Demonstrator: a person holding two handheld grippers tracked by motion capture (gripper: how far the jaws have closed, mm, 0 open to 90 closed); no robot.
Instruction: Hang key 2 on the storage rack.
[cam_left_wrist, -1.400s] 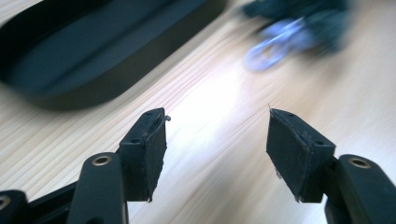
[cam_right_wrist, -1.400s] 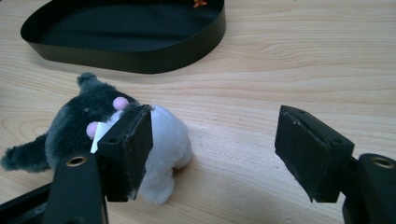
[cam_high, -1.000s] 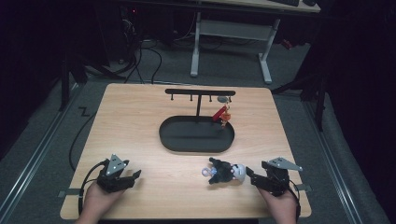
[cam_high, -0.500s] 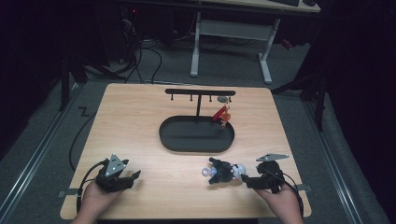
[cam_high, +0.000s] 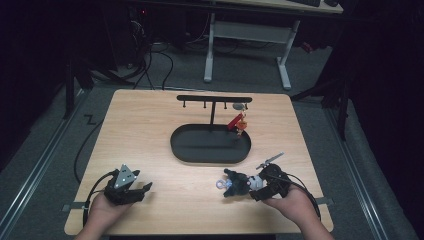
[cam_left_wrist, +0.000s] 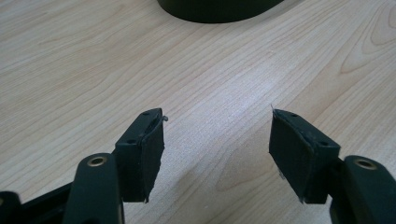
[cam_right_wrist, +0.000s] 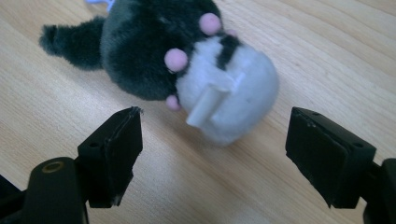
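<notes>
A small black-and-white plush toy (cam_high: 239, 183) with pink dots lies on its side on the wooden table (cam_high: 150, 130), near the front right. My right gripper (cam_high: 256, 190) points left at it, and its jaws have just been opening. In the right gripper view the plush toy (cam_right_wrist: 187, 60) lies just beyond the tips of my right gripper (cam_right_wrist: 215, 119), with nothing pressed between the pads. At the front left, my left gripper (cam_high: 144, 189) rests low over the wood. My left gripper (cam_left_wrist: 217, 116) is open over bare wood.
A black oval tray (cam_high: 180, 150) sits mid-table with a black hook rack (cam_high: 212, 99) rising from it. A small red figure (cam_high: 236, 124) hangs from the rack's right end. The tray's edge (cam_left_wrist: 219, 11) lies ahead of the left gripper.
My right hand has moved left, up to the plush toy, and its jaws stand wider apart. The left hand and the toy have stayed in place.
</notes>
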